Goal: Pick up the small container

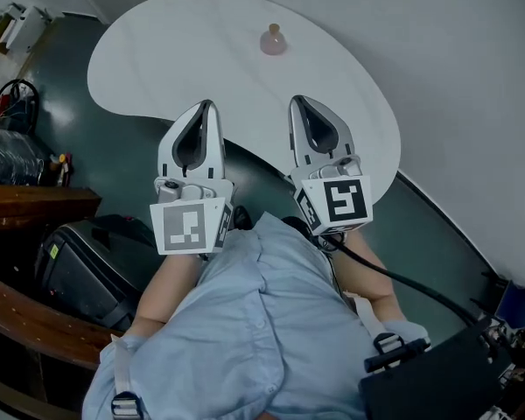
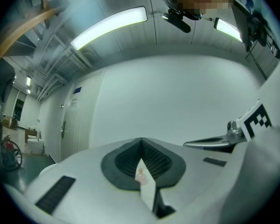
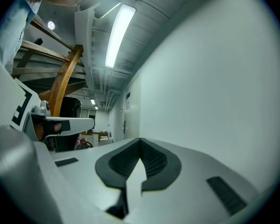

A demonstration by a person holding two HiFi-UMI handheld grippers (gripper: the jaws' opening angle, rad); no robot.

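The small container (image 1: 273, 39), a pale pink jar with a narrow neck, stands upright near the far edge of the white curved table (image 1: 157, 68). Both grippers hover side by side over the table's near edge, well short of the jar. My left gripper (image 1: 207, 105) is shut and holds nothing. My right gripper (image 1: 297, 101) is shut and empty too. In the left gripper view the jar (image 2: 141, 173) shows as a small pink shape through the slit behind the closed tips of that gripper (image 2: 141, 140). The right gripper view shows its closed jaws (image 3: 140, 140) against the wall; the jar is not visible there.
A white wall (image 1: 472, 77) curves round the table's far and right sides. A dark suitcase (image 1: 87, 265) and a wooden bench (image 1: 35, 201) lie to the left on the dark green floor. A black cable (image 1: 402, 280) trails from the right gripper to a black bag (image 1: 429, 383).
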